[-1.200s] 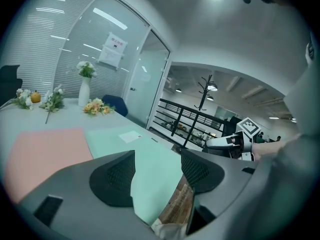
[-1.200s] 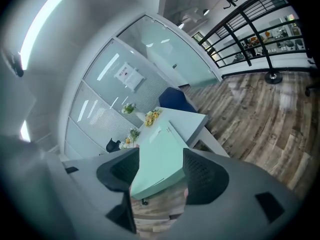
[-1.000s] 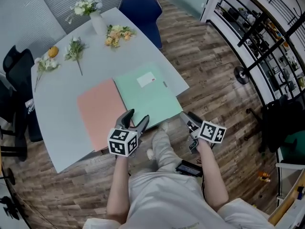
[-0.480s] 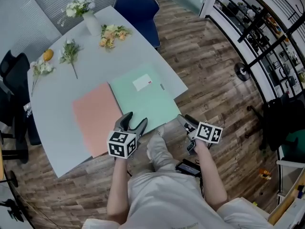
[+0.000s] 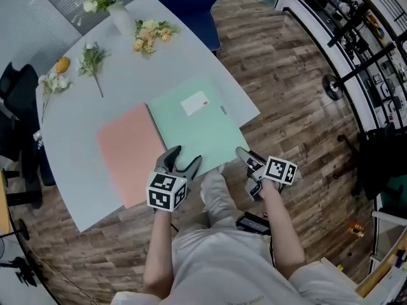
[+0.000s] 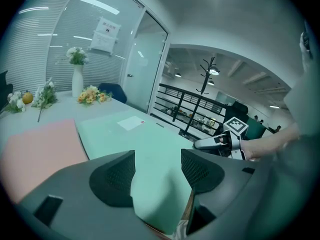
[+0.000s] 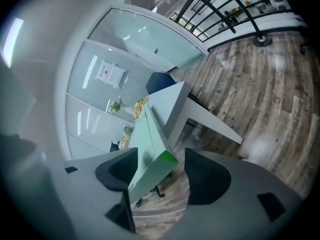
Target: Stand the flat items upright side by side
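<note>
Two flat folders lie side by side on the white table (image 5: pixel 70 164): a pink folder (image 5: pixel 130 151) on the left and a green folder (image 5: pixel 194 129) with a white label on the right. My left gripper (image 5: pixel 184 157) hovers open at the green folder's near edge; in the left gripper view that green folder (image 6: pixel 135 144) runs between the open left gripper (image 6: pixel 157 171) with the pads clear of it. My right gripper (image 5: pixel 245 154) sits at the folder's near right corner. Its jaws have just been opening, and the green folder's corner (image 7: pixel 150 154) lies between the right gripper (image 7: pixel 160 171) unpressed.
A vase of white flowers (image 5: pixel 117 18), loose flower stems (image 5: pixel 92 59) and an orange fruit (image 5: pixel 62 64) lie on the table's far side. A blue chair (image 5: pixel 187 2) stands behind it, a black chair (image 5: pixel 19 94) at left. Metal racks (image 5: pixel 356 30) line the right.
Both grippers have sunk slightly toward the green folder's near edge, and the right one has rolled. The folders lie where they were.
</note>
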Action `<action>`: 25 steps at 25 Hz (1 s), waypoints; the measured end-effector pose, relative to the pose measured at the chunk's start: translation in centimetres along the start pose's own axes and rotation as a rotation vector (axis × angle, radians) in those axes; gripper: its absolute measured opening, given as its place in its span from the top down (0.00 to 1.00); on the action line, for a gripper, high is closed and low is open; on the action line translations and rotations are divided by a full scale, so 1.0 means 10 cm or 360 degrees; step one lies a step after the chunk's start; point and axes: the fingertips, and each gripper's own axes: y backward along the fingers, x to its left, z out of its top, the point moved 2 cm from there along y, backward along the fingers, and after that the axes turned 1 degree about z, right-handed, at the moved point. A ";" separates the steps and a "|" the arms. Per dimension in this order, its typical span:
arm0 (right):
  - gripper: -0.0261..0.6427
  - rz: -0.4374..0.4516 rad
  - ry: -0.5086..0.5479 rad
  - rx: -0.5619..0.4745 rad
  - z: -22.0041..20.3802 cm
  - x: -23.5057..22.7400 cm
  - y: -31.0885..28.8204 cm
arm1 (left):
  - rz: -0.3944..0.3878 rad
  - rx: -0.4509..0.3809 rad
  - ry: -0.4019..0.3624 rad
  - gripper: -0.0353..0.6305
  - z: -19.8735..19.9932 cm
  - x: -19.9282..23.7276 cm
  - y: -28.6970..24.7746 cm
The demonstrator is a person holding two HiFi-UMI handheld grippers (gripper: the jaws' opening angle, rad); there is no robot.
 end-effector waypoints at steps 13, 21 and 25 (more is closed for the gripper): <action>0.59 0.0092 -0.0086 -0.0058 -0.02 0.02 -0.15 | -0.0001 0.0040 -0.0001 0.53 -0.06 0.05 -0.02; 0.60 0.0017 0.0129 -0.0123 0.10 0.27 -0.05 | -0.0002 0.0056 0.0011 0.53 -0.07 0.05 -0.03; 0.60 -0.0017 0.0237 -0.0154 0.18 0.41 0.01 | -0.0005 0.0064 0.0021 0.53 -0.06 0.06 -0.03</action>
